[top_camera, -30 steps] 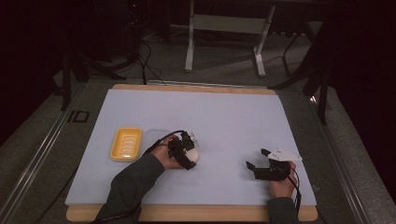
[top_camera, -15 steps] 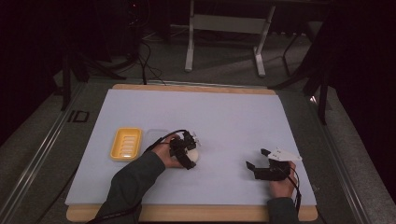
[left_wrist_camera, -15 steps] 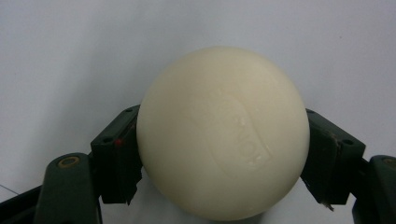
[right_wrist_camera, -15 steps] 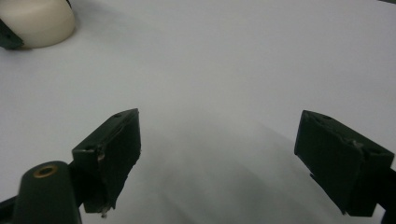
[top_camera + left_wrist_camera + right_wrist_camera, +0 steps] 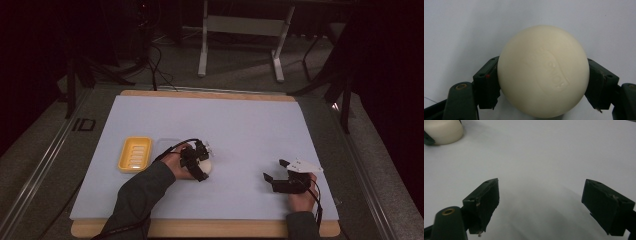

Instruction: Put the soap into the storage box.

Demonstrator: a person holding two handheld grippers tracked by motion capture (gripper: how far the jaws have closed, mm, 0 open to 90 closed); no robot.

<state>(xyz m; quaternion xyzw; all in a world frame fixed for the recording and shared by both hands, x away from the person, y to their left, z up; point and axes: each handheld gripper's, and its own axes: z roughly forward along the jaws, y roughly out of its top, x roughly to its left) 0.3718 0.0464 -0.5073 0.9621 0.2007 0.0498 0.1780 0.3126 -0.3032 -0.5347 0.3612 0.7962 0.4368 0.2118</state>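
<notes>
Two black fingers (image 5: pixel 486 86) of the left gripper (image 5: pixel 196 161) pinch a round cream soap bar (image 5: pixel 543 71) with an embossed mark on its face, one finger pressed to each side, and the bar sits low over the pale bench (image 5: pixel 240 125) just right of a yellow soap dish (image 5: pixel 134 154). The right gripper (image 5: pixel 282 173) rests well apart near the bench's front right, its fingers (image 5: pixel 482 201) spread wide over bare surface with nothing between them.
</notes>
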